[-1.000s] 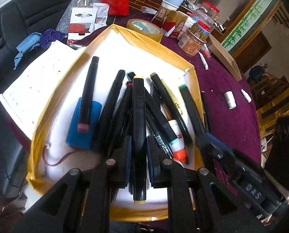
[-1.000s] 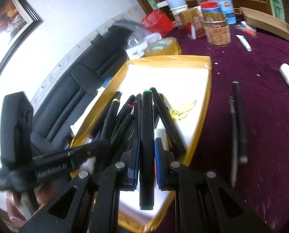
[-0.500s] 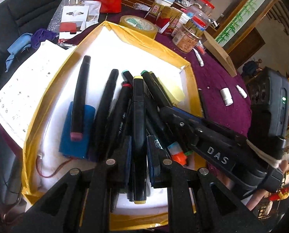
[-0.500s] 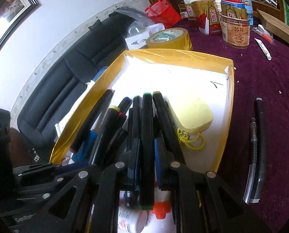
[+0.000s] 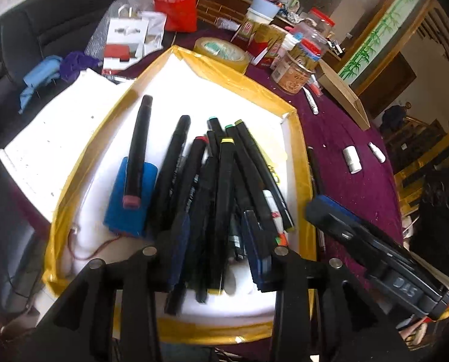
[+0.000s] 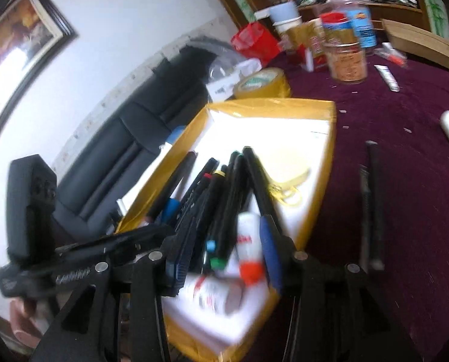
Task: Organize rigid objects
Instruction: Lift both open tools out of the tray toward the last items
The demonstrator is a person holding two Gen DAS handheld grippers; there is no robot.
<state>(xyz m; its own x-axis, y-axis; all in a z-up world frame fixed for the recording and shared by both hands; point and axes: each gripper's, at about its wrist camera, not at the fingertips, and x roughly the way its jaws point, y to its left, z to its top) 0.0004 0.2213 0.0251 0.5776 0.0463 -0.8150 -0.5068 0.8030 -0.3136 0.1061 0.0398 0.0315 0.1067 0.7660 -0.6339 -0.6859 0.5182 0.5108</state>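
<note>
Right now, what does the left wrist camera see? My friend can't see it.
The left tool hangs open over a pile of black markers in a gold-edged white tray, its jaws having just been opening with no pad pressing a marker. The right tool sits beside the tray.

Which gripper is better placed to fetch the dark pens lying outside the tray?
Right gripper: the two dark pens lie on its side; left gripper hangs over the gold-edged tray.

Surface: my table, purple cloth [image 5: 345, 132] | on it: gold-edged tray [image 5: 296, 120], tape roll [image 5: 224, 49], snack jar [image 5: 293, 74], two white caps [image 5: 352, 160], cardboard lid [image 5: 342, 90] | beside tray: dark pens [image 6: 372, 199], maybe two, blurred
</note>
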